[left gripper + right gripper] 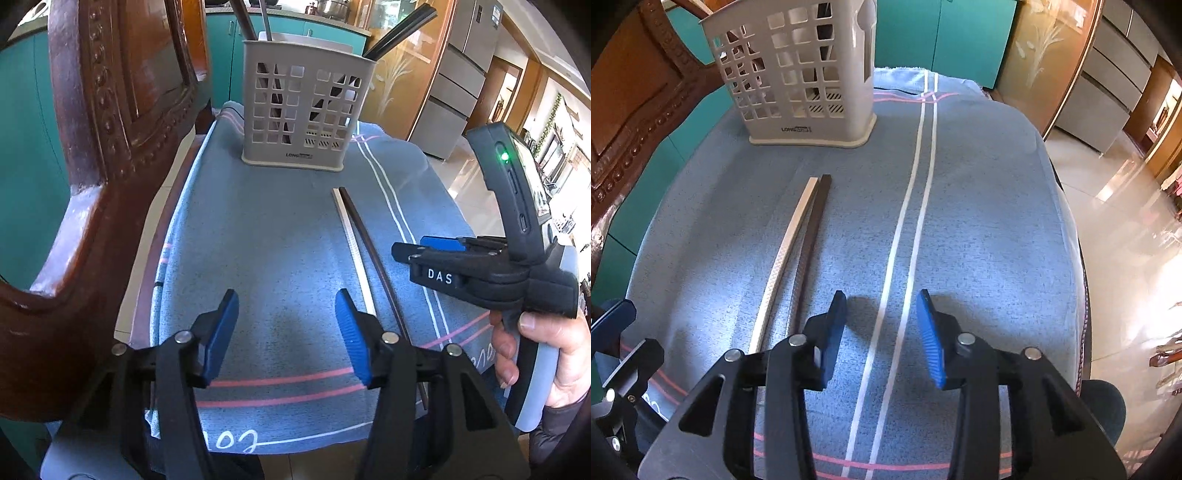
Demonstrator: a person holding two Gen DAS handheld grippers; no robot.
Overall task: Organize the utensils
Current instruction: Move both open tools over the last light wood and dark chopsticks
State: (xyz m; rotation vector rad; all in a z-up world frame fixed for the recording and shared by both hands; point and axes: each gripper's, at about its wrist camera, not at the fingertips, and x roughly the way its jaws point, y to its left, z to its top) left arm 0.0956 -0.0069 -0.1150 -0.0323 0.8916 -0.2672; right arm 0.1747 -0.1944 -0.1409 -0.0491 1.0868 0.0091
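Standing at the far end of a blue towel is a beige plastic utensil holder with a grid of square holes, and the word "LONG" can be read on its base, followed by smaller print too fine to make out. Inside the holder, dark chopsticks lean out over its right rim, a dark stick and a metal handle rise from its left side, and something white shows behind the rim, though what it is cannot be told. In front of the holder, nearer the cameras, two loose chopsticks lie side by side on the towel and touching along their length: a silver chopstick on the left and a dark chopstick on the right, their thick ends pointing toward the holder. The left gripper hangs over the towel in front of the holder, its blue pads spread apart with nothing between them, the silver chopstick running just beside its right pad. The right gripper is also spread and empty, to the right of the loose pair, over the towel's two white stripes. In the left view its black body reads "DAS", with a green light glowing on the upright device above it, held by a hand. White writing near the towel's front hem looks like "02". A carved wooden chair back stands left of the holder.
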